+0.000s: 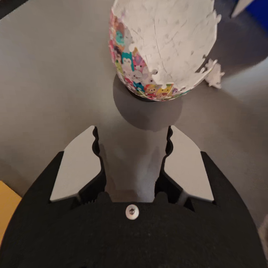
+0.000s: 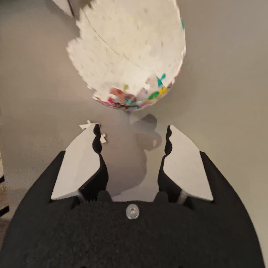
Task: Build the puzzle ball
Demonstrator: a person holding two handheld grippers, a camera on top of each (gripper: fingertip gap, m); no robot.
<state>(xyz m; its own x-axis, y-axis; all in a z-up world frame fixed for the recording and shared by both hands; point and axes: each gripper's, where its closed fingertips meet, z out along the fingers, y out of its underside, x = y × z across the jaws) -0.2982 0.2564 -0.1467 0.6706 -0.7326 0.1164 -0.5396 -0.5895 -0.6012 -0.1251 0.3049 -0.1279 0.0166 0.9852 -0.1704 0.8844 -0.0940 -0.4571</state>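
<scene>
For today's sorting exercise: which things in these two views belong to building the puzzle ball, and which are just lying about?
Belongs to the job:
- puzzle ball, partly built, white inside showing
- loose white pieces on the table by the right gripper
- small heap of pieces beside the ball
- left gripper, open and empty

Lying about:
- yellow object at the table edge
- blue object, far corner

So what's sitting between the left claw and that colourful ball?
Nothing solid: the left wrist view shows only bare grey table and the puzzle ball's shadow ahead of the open left gripper.
</scene>
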